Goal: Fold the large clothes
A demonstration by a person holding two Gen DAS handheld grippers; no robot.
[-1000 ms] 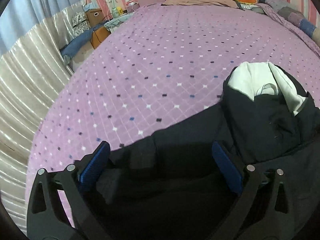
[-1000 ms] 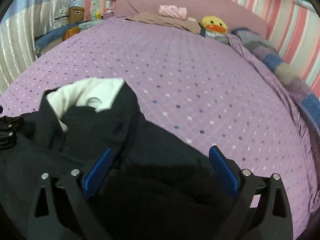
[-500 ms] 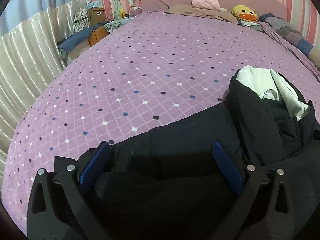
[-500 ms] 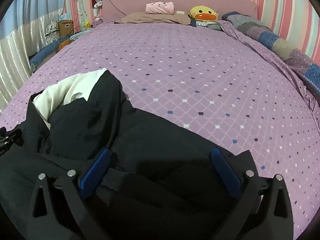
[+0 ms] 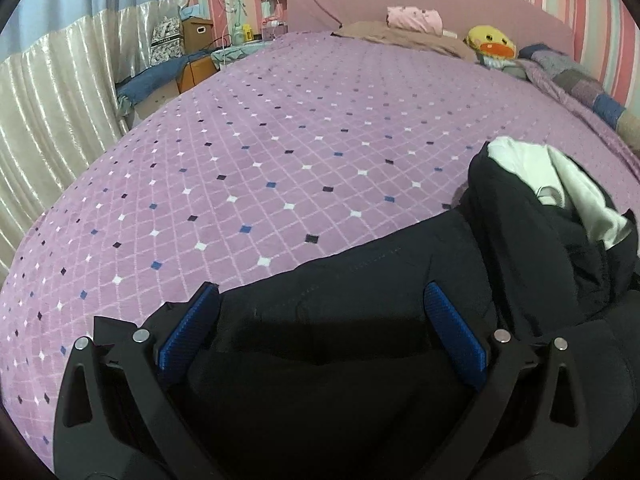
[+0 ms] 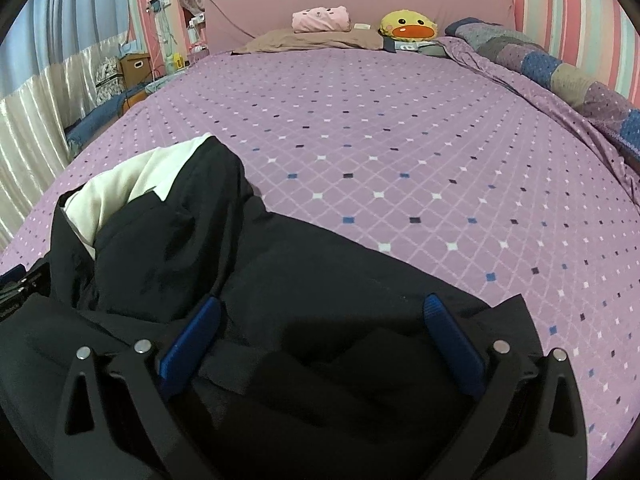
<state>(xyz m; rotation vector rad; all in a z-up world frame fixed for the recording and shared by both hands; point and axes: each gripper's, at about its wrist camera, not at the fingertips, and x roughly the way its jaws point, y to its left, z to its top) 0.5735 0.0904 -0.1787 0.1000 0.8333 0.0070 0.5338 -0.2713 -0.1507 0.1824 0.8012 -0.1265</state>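
Observation:
A large black hooded jacket (image 5: pixel 360 292) lies on the purple diamond-patterned bedspread (image 5: pixel 280 160), its hood showing a white lining (image 5: pixel 560 176). In the left wrist view my left gripper (image 5: pixel 320 300) is open, its blue pads wide apart over the jacket's left shoulder edge. From the right wrist the same jacket (image 6: pixel 320 272) fills the lower frame, hood lining (image 6: pixel 132 184) at the left. My right gripper (image 6: pixel 324 312) is open above the jacket's right shoulder. Nothing is pinched between either pair of fingers. The left gripper's body (image 6: pixel 16 288) peeks in at the far left.
Pillows, a pink folded cloth (image 6: pixel 320 20) and a yellow duck plush (image 6: pixel 408 30) lie by the pink headboard. A patchwork quilt (image 6: pixel 560 72) runs along the bed's right side. Curtains, boxes (image 5: pixel 196 32) and cables stand left of the bed.
Both wrist views have tilted up and shifted, showing more of the headboard and wall. The jacket lies much the same and both grippers stay open.

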